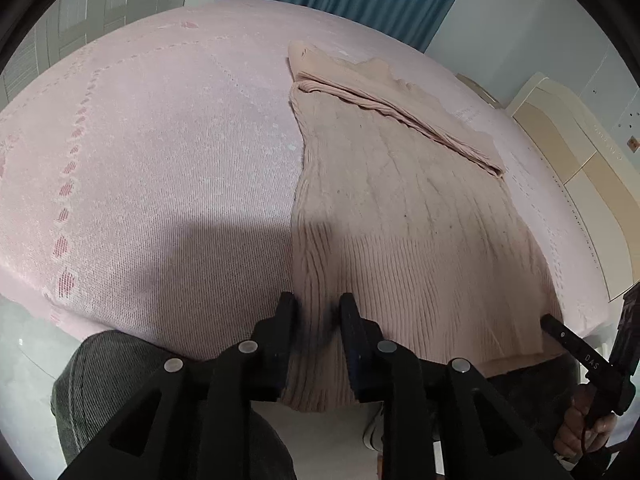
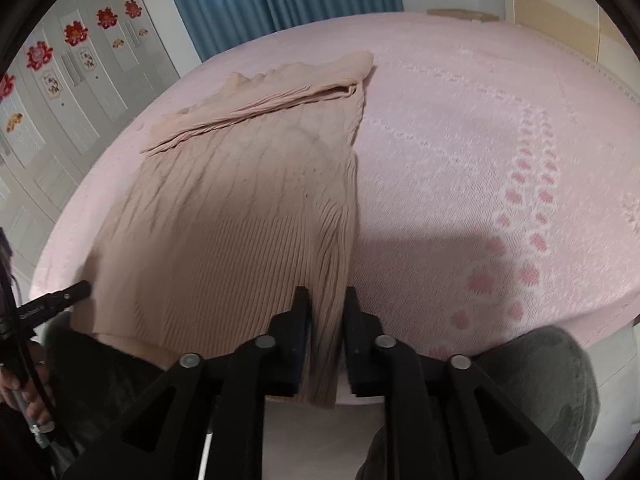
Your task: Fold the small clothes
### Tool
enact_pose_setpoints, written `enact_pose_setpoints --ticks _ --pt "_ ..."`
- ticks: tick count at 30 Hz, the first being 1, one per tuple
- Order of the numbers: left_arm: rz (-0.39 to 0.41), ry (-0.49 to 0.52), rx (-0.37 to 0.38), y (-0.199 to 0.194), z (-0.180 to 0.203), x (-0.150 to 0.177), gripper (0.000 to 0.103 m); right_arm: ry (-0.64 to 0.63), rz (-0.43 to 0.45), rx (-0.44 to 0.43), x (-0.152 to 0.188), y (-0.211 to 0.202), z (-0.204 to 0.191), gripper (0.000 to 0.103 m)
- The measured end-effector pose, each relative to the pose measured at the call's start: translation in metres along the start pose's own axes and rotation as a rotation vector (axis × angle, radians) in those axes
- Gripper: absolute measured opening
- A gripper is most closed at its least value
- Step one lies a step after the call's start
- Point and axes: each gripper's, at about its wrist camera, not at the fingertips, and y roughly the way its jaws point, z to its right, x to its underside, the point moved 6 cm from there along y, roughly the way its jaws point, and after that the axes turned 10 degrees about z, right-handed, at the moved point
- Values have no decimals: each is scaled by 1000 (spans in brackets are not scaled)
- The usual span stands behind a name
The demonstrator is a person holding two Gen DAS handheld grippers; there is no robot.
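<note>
Both grippers worked the near hem of a beige ribbed sweater [image 1: 400,216] that lay on a pink bedspread [image 1: 160,160]. On the left wrist camera the left gripper [image 1: 318,304] had its two black fingers straddling the garment's left hem corner, with knit fabric running between them and draping off the bed edge below; a clear gap stood between the fingers, and whether the pads actually pinched the cloth could not be told. On the right wrist camera the right gripper [image 2: 327,298] sat at the opposite hem corner, its fingers closer together with a fold of the ribbed edge passing between them and hanging down past the mattress edge; again the pictures did not settle whether the fabric was clamped or merely lay in the gap. The sweater stretched away from the person across the bed, its body flat and its cable pattern showing higher up. A sleeve [image 1: 400,108] was folded across the upper part, lying diagonally over the chest. Each camera also caught the other gripper's fingertip at the far side of the hem, touching or just beside the fabric's edge. The person's knees in dark grey trousers [image 1: 104,380] pressed against the bed front. Behind the bed hung a blue curtain [image 2: 272,0], and white wardrobe doors [image 2: 72,80] with red flower decorations stood to one side.
</note>
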Motion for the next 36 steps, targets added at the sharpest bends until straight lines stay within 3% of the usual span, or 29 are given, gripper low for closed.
enact_pose_setpoints --ticks 3,8,18,25,31,34,36 --pt "-8 4 17 -3 1 4 30 15 -3 -15 4 -4 0 22" --pt "-13 12 52 -1 10 4 31 -11 18 -9 4 -4 -6 22" --pt "-3 -115 166 18 14 -13 61 -14 14 -7 3 0 -8 24" --pt "-4 -86 162 21 19 -14 60 -37 17 2 3 1 -10 27" --pt "-47 -169 253 2 10 5 60 -43 16 -3 4 1 -11 30" --pt "-71 -159 303 -4 15 12 58 -39 17 -7 4 0 -10 31" --pt "-73 -138 298 -3 20 14 57 -37 16 -9 4 0 -10 31"
